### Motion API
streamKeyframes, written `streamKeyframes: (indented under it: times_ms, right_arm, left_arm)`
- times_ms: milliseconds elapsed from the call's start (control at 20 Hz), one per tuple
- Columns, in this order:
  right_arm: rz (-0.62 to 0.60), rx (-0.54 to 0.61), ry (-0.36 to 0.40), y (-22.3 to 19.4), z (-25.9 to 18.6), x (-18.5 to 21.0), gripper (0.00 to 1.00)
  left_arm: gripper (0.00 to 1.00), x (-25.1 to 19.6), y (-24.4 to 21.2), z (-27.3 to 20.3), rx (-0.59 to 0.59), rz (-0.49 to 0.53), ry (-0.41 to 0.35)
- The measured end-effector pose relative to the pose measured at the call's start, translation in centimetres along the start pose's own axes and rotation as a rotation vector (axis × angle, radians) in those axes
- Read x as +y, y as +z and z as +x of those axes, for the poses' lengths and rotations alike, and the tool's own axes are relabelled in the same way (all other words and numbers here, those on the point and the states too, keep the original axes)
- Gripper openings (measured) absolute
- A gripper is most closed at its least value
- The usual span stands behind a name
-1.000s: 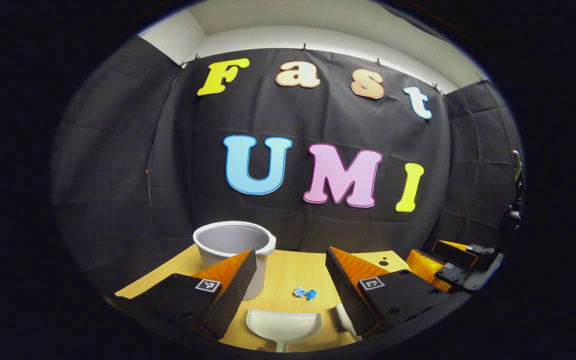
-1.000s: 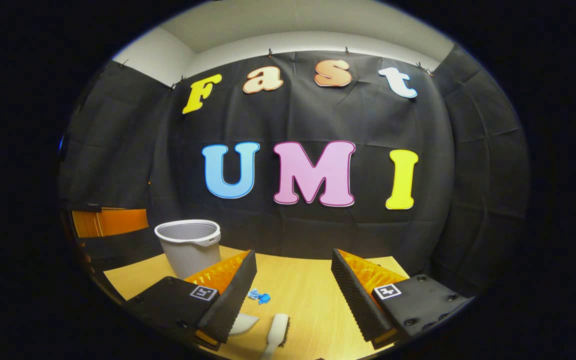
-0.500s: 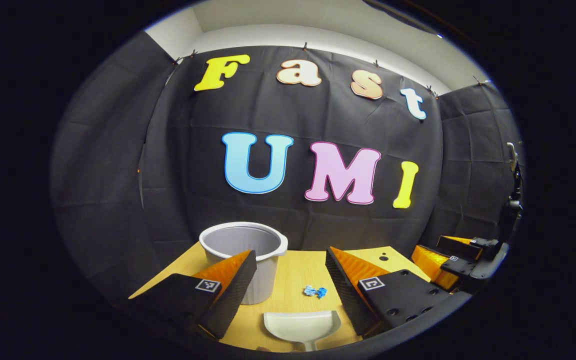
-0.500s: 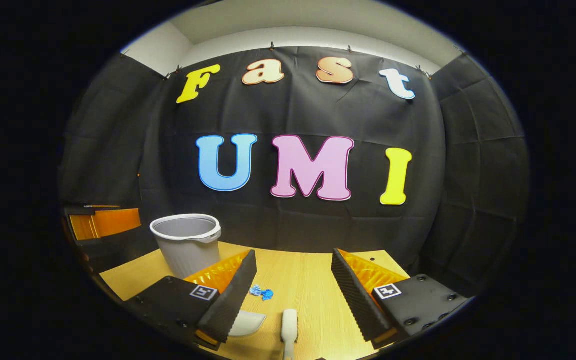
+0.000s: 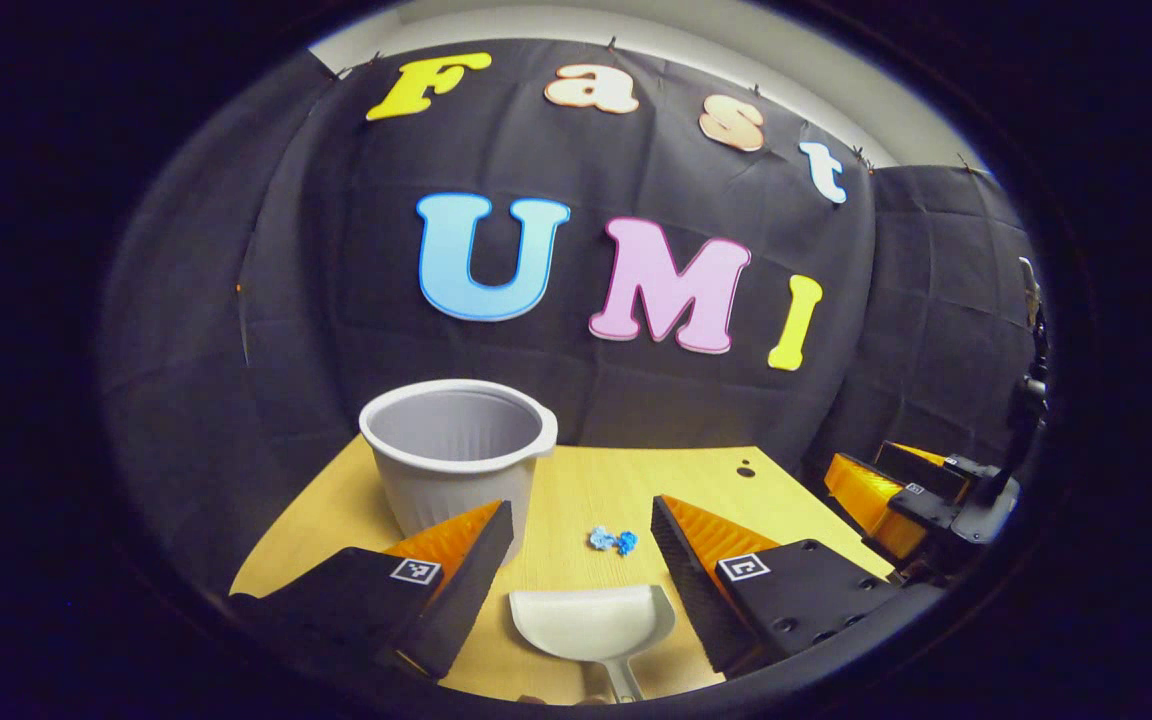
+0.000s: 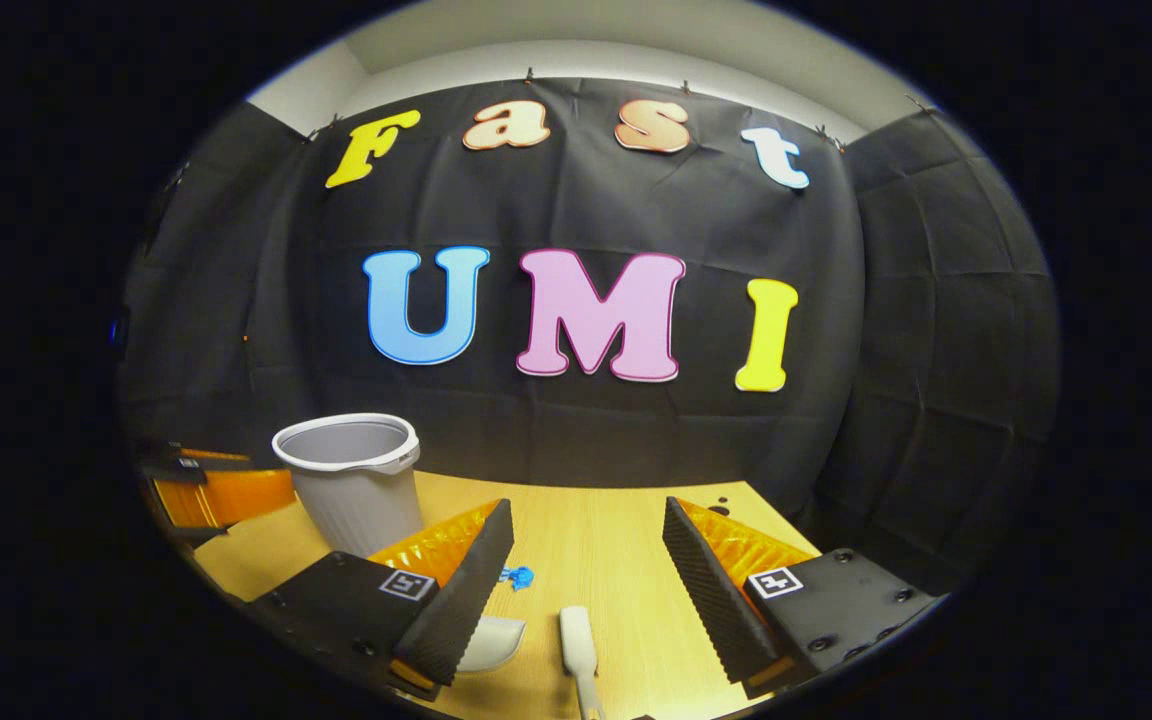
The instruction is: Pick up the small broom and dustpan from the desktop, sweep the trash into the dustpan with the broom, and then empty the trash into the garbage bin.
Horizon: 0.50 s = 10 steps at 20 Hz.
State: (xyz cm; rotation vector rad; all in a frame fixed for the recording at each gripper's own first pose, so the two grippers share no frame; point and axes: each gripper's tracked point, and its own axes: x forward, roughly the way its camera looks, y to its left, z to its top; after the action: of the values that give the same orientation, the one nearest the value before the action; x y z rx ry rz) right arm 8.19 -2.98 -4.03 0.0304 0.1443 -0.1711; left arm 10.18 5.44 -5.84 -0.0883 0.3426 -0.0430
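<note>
Both cameras have tipped down a bit since a second ago, so more of the wooden desktop point(image 5: 576, 480) shows and the ribbed grey garbage bin point(image 5: 454, 452) looms closer. From the left gripper point(image 5: 576, 560), jaws wide and empty, the smooth white dustpan point(image 5: 591, 622) lies just ahead, crumpled blue trash point(image 5: 613, 541) beyond it. Over on the right gripper point(image 6: 586, 565), also spread with nothing held, you get the small broom point(image 6: 578, 640) lying flat between its ridged fingers point(image 6: 706, 580).

White dustpan point(image 5: 591, 620), grey bin point(image 5: 456, 455), blue trash point(image 5: 613, 540), tan wood-grain desktop point(image 5: 626, 480).
</note>
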Motion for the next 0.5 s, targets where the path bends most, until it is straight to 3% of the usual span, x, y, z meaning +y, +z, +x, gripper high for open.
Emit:
streamKeyframes:
  times_ms: [300, 500]
  right_arm:
    - [-0.007, 0.081, -0.011, -2.9, -0.6, -1.4, 0.97]
    - [0.020, 0.100, -0.010, -3.1, -1.7, -2.0, 0.98]
  left_arm:
    - [0.86, -4.0, -10.4, 2.1, 0.399, -0.194, -0.088]
    - [0.84, -5.0, -16.4, 3.1, 0.607, -0.245, -0.051]
